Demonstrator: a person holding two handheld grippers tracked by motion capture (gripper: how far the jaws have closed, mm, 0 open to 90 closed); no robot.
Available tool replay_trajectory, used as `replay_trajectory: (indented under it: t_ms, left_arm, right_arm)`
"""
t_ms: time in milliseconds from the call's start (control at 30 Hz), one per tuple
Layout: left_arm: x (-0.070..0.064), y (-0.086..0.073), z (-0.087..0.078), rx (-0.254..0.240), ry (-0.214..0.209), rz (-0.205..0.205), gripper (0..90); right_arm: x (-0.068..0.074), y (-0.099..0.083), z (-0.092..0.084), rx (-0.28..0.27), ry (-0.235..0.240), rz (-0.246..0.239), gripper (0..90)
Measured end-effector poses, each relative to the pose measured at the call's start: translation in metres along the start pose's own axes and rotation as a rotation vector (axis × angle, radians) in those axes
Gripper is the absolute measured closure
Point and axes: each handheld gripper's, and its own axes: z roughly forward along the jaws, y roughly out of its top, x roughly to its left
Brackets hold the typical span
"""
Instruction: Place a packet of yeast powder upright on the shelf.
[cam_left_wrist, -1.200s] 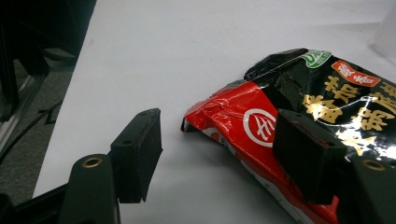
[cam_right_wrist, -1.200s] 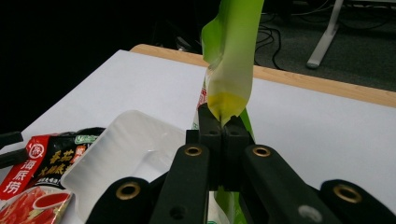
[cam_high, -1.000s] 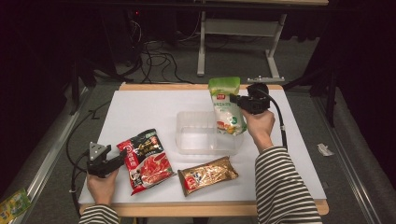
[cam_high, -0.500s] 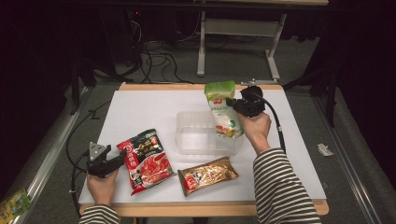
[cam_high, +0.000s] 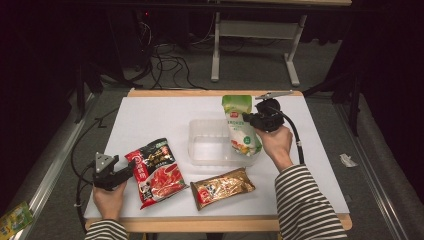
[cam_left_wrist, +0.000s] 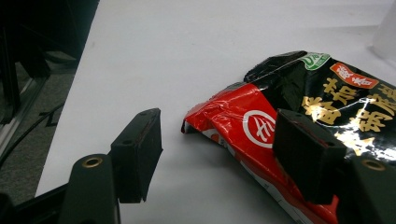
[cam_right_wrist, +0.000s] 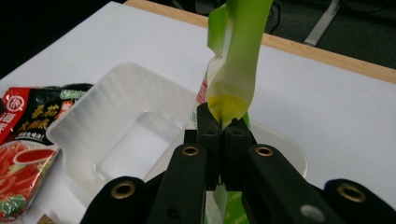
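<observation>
My right gripper (cam_high: 249, 120) (cam_right_wrist: 220, 125) is shut on a green and white pouch (cam_high: 241, 126) (cam_right_wrist: 236, 60), pinching its upper edge. The pouch hangs tilted over the right end of a clear plastic tray (cam_high: 210, 142) (cam_right_wrist: 119, 133). At the table's front left, my left gripper (cam_high: 131, 169) (cam_left_wrist: 219, 158) rests low on the white surface with its jaws open. A red and black packet (cam_high: 156, 172) (cam_left_wrist: 299, 116) lies beside it; the packet's near corner sits between the open jaws, and the pads do not press it.
A gold and brown packet (cam_high: 222, 187) lies near the front edge, below the tray. The white table top (cam_high: 150, 117) has a wooden rim at the back. Cables and a metal stand sit on the floor behind. A green wrapper (cam_high: 14, 219) lies on the floor at left.
The right gripper has carried the green pouch slightly left and toward the person, lower over the tray's right end. The left hand has stayed put.
</observation>
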Motion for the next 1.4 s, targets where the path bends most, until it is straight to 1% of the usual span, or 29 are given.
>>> replay_trajectory:
  t_ms: [100, 167, 233, 267, 333, 533, 600, 800, 867, 900, 1000, 1033, 1067, 1167, 1233, 1300, 1333, 1400]
  left_arm:
    - [0.000, 0.000, 0.000, 0.002, 0.001, -0.002, 33.2]
    - [0.000, 0.000, 0.001, 0.003, 0.002, -0.001, 33.3]
    - [0.000, 0.000, 0.000, 0.002, 0.002, -0.001, 33.3]
    - [0.000, 0.000, 0.000, 0.002, 0.002, -0.001, 33.3]
    - [0.000, 0.000, 0.000, 0.002, 0.003, 0.000, 33.3]
    - [0.000, 0.000, 0.000, 0.003, 0.002, 0.000, 33.3]
    - [0.000, 0.000, 0.000, 0.002, 0.001, -0.001, 33.2]
    - [0.000, 0.000, 0.000, 0.004, 0.004, 0.001, 33.3]
    - [0.000, 0.000, 0.001, 0.001, 0.004, 0.000, 33.3]
    - [0.000, 0.000, 0.001, 0.002, 0.004, 0.001, 33.3]
    - [-0.001, 0.000, 0.001, 0.001, 0.007, -0.001, 33.4]
    - [-0.001, 0.000, 0.001, 0.002, 0.007, 0.000, 33.3]
    - [-0.001, 0.000, 0.001, 0.004, 0.005, 0.000, 33.4]
    - [-0.001, 0.000, 0.001, 0.004, 0.005, 0.001, 33.3]
    - [-0.001, 0.000, 0.001, 0.005, 0.005, 0.001, 33.3]
    - [-0.001, 0.000, 0.001, 0.004, 0.006, 0.001, 33.3]
    - [-0.001, 0.000, 0.001, 0.006, 0.005, 0.002, 33.3]
    - [-0.001, 0.000, 0.001, 0.007, 0.005, 0.002, 33.3]
  right_arm:
    - [0.000, -0.007, -0.002, -0.003, 0.002, -0.004, 88.8]
    - [-0.002, -0.011, -0.003, 0.013, 0.005, 0.004, 88.1]
    - [-0.003, -0.013, -0.004, 0.030, 0.001, -0.005, 87.9]
    - [-0.003, -0.013, -0.005, 0.036, -0.001, -0.009, 87.8]
    - [-0.004, -0.013, -0.007, 0.048, 0.003, -0.001, 87.6]
    - [-0.005, -0.013, -0.008, 0.064, 0.014, 0.001, 88.2]
    - [-0.005, -0.014, -0.010, 0.064, 0.016, -0.009, 88.3]
    - [-0.009, -0.015, -0.013, 0.109, 0.019, -0.008, 87.3]
    - [-0.009, -0.014, -0.012, 0.119, 0.016, -0.007, 85.6]
    - [-0.010, -0.013, -0.010, 0.135, 0.015, -0.009, 84.7]
    - [-0.012, -0.013, -0.003, 0.175, 0.006, -0.002, 77.2]
    - [-0.012, -0.012, -0.001, 0.186, 0.008, -0.008, 75.2]
    - [-0.013, -0.012, 0.002, 0.204, 0.006, 0.001, 72.8]
    - [-0.014, -0.011, 0.009, 0.227, 0.009, -0.001, 69.3]
    - [-0.014, -0.011, 0.015, 0.259, 0.011, -0.006, 67.8]
    - [-0.013, -0.011, 0.021, 0.282, 0.019, -0.009, 69.0]
    - [-0.012, -0.012, 0.023, 0.290, 0.013, -0.017, 72.0]
    - [-0.011, -0.011, 0.024, 0.288, 0.011, -0.022, 82.5]
